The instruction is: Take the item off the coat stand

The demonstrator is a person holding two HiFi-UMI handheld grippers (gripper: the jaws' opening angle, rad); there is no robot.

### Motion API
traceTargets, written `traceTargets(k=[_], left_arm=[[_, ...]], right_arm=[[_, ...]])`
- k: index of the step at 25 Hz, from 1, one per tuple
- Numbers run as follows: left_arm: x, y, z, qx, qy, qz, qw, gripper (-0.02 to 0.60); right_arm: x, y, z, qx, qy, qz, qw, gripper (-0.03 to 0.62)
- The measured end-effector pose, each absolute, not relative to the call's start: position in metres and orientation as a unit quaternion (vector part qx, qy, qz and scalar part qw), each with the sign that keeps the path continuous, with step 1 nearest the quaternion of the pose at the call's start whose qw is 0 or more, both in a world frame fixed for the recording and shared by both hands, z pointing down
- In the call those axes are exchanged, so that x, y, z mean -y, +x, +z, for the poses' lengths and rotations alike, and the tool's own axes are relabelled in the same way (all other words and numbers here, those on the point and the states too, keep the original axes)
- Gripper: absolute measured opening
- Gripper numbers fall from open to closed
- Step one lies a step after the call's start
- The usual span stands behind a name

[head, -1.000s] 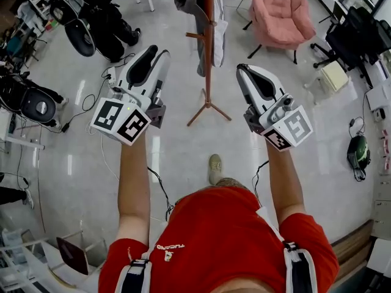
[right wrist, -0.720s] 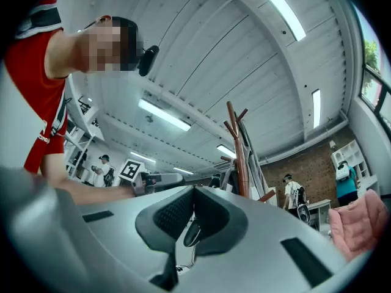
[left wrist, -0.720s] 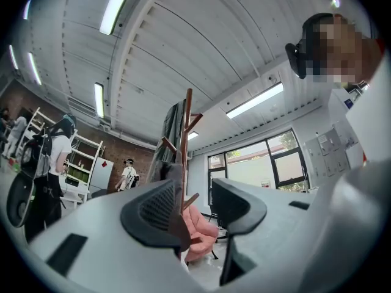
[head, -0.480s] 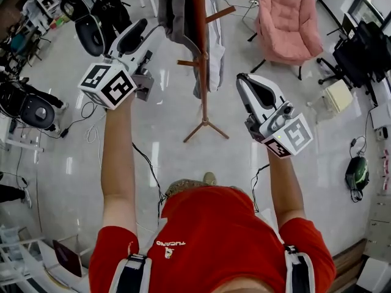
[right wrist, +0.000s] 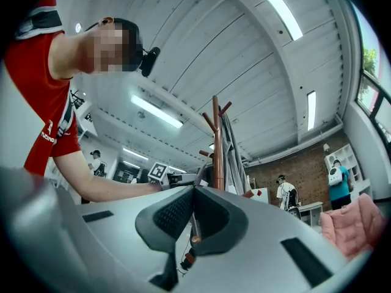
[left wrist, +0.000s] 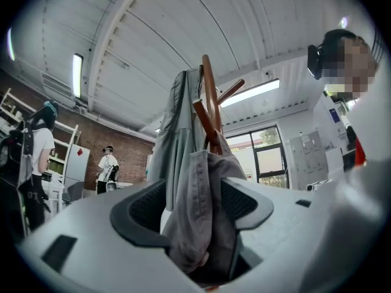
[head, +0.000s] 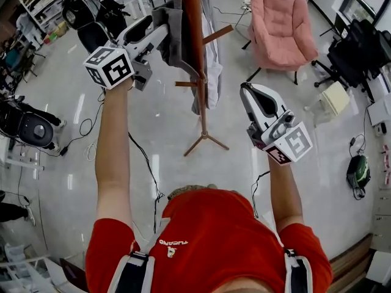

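A brown wooden coat stand (head: 200, 78) rises in front of me with clothes on its pegs. A grey garment (head: 174, 38) hangs on its left side, and a paler one (head: 212, 60) hangs behind the pole. My left gripper (head: 160, 34) is raised to the grey garment. In the left gripper view its jaws are wide and still opening, with a fold of the grey garment (left wrist: 198, 212) hanging between them below the stand (left wrist: 211, 102). My right gripper (head: 247, 90) is lower, right of the stand, shut and holding nothing. In its own view the right gripper (right wrist: 194, 191) points at the stand (right wrist: 216, 145).
A pink armchair (head: 281, 17) stands behind the coat stand on the right. Black office chairs (head: 360, 38) are at far right, black equipment (head: 30, 112) and floor cables (head: 91, 127) at left. People (right wrist: 286, 194) stand in the background.
My left gripper has risen and moved right, up to the grey garment on the stand. The right gripper has hardly moved. I have stepped closer to the stand.
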State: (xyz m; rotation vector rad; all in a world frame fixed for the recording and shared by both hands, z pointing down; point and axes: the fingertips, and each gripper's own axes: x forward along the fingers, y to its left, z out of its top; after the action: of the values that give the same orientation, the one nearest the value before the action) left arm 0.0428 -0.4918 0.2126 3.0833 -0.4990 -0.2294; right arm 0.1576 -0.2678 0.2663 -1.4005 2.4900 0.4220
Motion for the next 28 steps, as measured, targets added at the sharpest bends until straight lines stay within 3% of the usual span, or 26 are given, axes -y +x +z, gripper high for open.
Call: traceTargets(k=[4,8,20,28], left_arm=[[0.487,0.065,0.213,0.109,0.991,-0.072,-0.003,0.257],[0.496,0.068,0.208,0.112,0.991,-0.078,-0.011,0.046],[0.503,0.051,0.160,0.195,0.974,-0.111,-0.013,0.026],[0.493,0.004,0.131,0.263,0.956,-0.130,-0.022,0.026]], right_arm=[[0.269,0.162,0.275,-0.848,-0.495,0.144,0.121,0.025],[0.277,0.160,0.280,-0.843,-0.507,0.138,0.118,0.025],[0.269,0.170,0.286,-0.840,-0.513,0.129,0.123,0.025],[0.268,0.159,0.279,-0.843,-0.503,0.132,0.139,0.025]])
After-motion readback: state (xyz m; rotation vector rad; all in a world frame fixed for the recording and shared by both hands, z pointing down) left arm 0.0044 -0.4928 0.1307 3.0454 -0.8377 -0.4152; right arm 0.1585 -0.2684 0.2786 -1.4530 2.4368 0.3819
